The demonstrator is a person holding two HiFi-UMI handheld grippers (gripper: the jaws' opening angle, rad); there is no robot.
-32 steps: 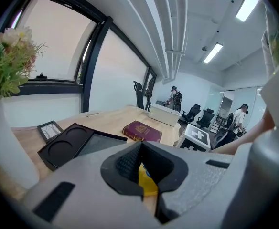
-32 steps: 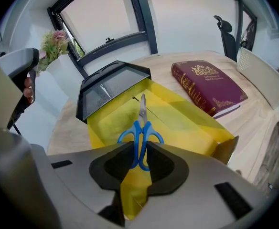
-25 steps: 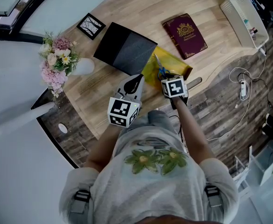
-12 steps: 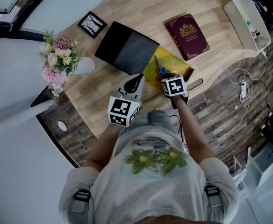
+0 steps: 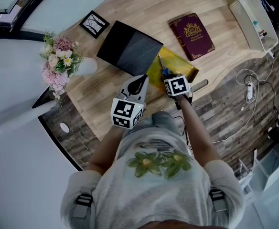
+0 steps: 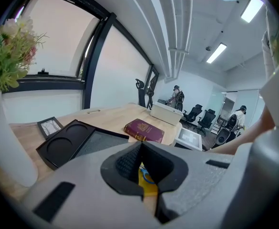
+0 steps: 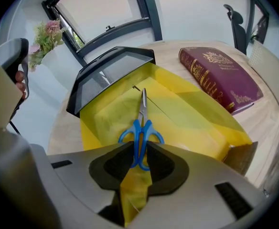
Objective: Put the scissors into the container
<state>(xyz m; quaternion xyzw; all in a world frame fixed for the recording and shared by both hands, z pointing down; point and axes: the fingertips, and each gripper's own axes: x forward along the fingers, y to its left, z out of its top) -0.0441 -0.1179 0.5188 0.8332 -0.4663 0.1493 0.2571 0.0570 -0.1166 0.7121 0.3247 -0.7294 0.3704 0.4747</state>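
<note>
The right gripper (image 7: 139, 157) is clamping the loops of the blue-handled steel scissors (image 7: 143, 109), holding them blades-first inside the open yellow cardboard container (image 7: 192, 113); judging by this, only the release is remaining. The left gripper (image 6: 140, 170) is idling, jaws together and empty. The maroon hardback book (image 7: 220, 78) is showing a gold crest, its lettering illegible
</note>
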